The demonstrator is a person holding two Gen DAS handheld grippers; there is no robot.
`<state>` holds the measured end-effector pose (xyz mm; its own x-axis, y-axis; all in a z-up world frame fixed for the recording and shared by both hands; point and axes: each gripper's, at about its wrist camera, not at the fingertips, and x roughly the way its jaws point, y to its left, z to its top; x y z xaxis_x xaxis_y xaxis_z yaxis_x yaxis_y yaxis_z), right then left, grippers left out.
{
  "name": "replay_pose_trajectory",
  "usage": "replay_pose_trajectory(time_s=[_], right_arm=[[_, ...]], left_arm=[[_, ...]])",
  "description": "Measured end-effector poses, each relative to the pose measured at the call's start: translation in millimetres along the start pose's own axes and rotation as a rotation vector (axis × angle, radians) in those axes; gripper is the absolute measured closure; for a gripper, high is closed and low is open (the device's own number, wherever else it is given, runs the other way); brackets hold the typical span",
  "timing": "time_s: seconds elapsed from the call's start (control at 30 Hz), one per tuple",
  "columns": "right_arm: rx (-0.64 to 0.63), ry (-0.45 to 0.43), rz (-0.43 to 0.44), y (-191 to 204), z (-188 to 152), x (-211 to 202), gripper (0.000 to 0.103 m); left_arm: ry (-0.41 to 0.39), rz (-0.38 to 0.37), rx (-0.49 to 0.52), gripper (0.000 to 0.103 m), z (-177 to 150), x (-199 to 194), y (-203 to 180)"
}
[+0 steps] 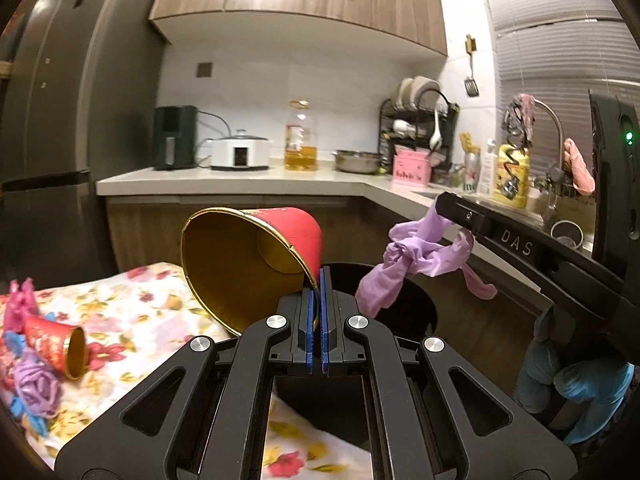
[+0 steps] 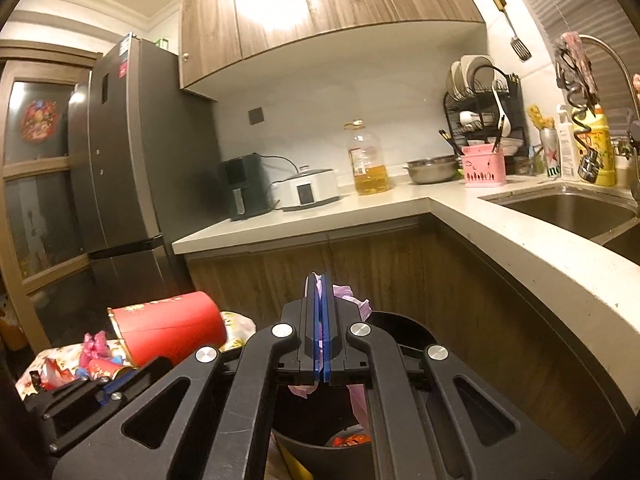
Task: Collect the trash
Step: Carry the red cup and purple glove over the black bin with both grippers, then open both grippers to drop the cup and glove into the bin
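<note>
Large red cup (image 1: 256,264) is pinched by its gold rim in the left gripper (image 1: 319,280), jaws nearly closed on the thin wall; cup is tilted, mouth toward the camera, held over the table's flowered cloth (image 1: 132,308) at its right edge. Knotted purple glove (image 1: 416,258) is clamped in the right gripper (image 2: 319,284), jaws fully closed on it, loose ends hanging. Both items are held beside or above the black bin (image 2: 404,332), which stands between table edge and counter cabinets (image 2: 400,264). Red scraps are seen inside the bin. A small red cup (image 1: 56,344) and more wrappers are left near the table's left edge. Open room is seen above the bin mouth.
</note>
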<state>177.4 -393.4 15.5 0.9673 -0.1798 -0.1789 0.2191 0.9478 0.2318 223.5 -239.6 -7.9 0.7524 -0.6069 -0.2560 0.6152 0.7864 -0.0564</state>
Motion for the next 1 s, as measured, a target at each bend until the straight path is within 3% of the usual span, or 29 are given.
replay_pose_trajectory(time_s=[0.4, 0.93, 1.0], right_arm=[[0.027, 0.037, 0.001, -20, -5, 25, 0.101], [0.038, 0.082, 0.015, -34, -12, 46, 0.101], [0.046, 0.103, 0.020, -35, -13, 51, 0.101]], left_arm=[[0.056, -0.069, 0.017, 0.101, -7, 49, -12], [0.121, -0.127, 0.023, 0.100, -20, 84, -18], [0.132, -0.115, 0.033, 0.095, -24, 88, -19]])
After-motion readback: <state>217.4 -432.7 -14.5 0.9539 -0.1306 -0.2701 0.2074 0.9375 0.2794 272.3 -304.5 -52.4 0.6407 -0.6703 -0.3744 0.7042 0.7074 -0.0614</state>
